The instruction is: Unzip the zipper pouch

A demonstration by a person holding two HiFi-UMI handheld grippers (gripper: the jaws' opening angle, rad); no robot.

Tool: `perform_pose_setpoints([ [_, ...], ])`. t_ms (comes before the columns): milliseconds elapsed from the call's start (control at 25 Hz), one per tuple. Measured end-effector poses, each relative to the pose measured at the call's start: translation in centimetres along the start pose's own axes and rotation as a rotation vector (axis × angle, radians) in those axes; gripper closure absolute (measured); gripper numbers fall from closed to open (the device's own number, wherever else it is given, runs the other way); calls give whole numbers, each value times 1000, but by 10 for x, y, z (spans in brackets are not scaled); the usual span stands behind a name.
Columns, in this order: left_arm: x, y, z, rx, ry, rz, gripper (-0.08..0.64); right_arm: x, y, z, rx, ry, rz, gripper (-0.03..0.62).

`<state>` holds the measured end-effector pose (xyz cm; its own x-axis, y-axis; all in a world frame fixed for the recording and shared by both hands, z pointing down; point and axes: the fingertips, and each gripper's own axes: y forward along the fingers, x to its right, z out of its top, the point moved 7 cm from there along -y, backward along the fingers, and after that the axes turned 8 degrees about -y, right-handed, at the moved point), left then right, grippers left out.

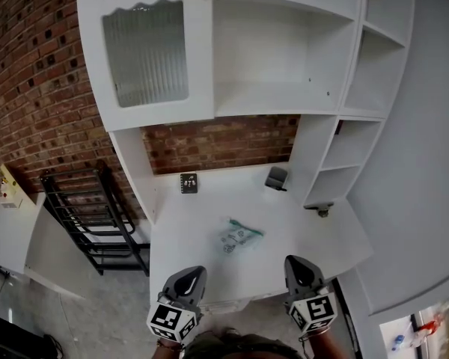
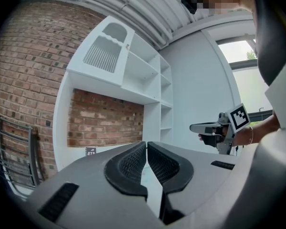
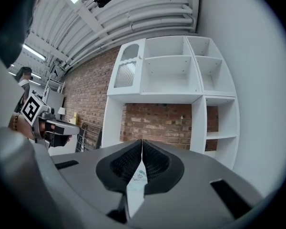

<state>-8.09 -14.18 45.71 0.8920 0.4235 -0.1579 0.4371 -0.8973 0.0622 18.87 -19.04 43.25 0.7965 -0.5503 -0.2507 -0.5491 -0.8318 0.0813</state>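
Both grippers sit idle at the near edge of the desk (image 1: 202, 264). The left gripper (image 2: 146, 146) has its jaws pressed together on nothing; the right gripper (image 3: 141, 147) is the same, jaws together and empty. The zipper pouch (image 1: 239, 235) lies flat mid-desk, ahead of and between the two, well apart from both. Looks zipped, can't confirm.

Step, my read: pre-approach, unzip not started. Next move calls for opening both sets of jaws and going forward and down to the pouch. One gripper pins the fabric near the zip end, the other pinches the pull tab and drags it along the teeth. Tab is tiny, so alignment matters. Pouch looks light and will likely slide if not pinned.

Hard to make out: the pull tab and which end it sits at, since the pouch is too small in the head view. The green strip (image 1: 247, 227) along its far edge is probably the zip line. The right gripper view shows only a pale printed sliver below its jaws, likely the pouch beyond them. Person's hands are mostly cut off at the frame bottom
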Motion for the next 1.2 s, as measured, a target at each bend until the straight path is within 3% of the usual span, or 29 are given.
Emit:
perform_pose_setpoints([
  [200, 0, -2, -2, -3, 5, 10, 554, -4, 2, -8, 23, 6, 16, 591],
  [920, -1, -7, -2, 15, -4, 38, 554, -7, 7, -11, -38, 24, 36, 591],
  [1200, -8, -8, 0, 30, -13, 67, 554, -3, 16, -19, 0, 21, 32, 591],
])
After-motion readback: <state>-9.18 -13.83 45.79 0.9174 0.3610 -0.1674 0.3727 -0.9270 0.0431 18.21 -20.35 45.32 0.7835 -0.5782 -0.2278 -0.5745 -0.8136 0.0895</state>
